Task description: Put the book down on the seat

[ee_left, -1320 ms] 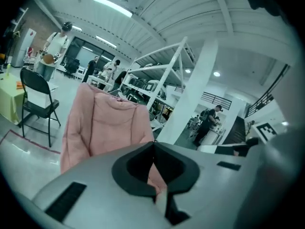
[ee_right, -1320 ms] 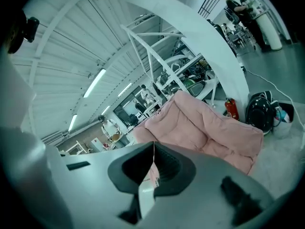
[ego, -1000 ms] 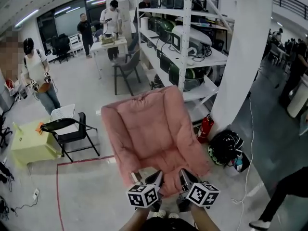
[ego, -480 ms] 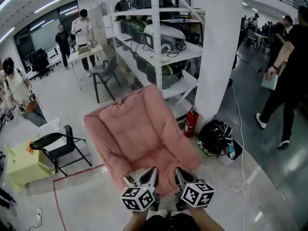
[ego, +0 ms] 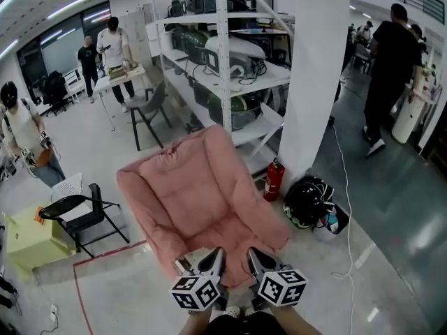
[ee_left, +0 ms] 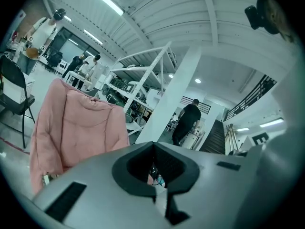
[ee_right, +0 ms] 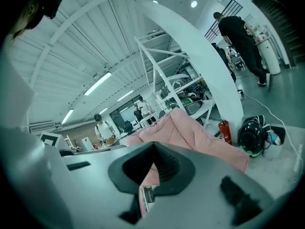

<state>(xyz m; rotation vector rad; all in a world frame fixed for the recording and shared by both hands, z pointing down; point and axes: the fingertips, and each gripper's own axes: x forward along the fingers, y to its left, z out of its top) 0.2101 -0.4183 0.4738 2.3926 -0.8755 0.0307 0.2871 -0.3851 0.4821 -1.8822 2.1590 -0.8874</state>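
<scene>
A pink padded chair (ego: 202,194) stands in front of me on the grey floor. A small book (ego: 186,262) lies at the front left edge of its seat; its corner also shows in the left gripper view (ee_left: 45,179). My left gripper (ego: 211,258) hovers just right of the book, over the seat's front edge, shut with nothing in it. My right gripper (ego: 254,256) is beside it, also shut and empty. Through the slit below the right jaws a bit of the book's cover (ee_right: 148,194) shows against the pink cushion.
A black folding chair (ego: 77,211) and a yellow-green box (ego: 31,239) stand at the left. White shelving (ego: 223,61), a pillar (ego: 311,82), a red extinguisher (ego: 273,180) and a black helmet (ego: 307,202) with cables are at the right. Several people stand around the hall.
The head view has swung, so the pink chair sits further left in frame. A person in black at the right has walked away toward the back. Both grippers stay low at the seat's front.
</scene>
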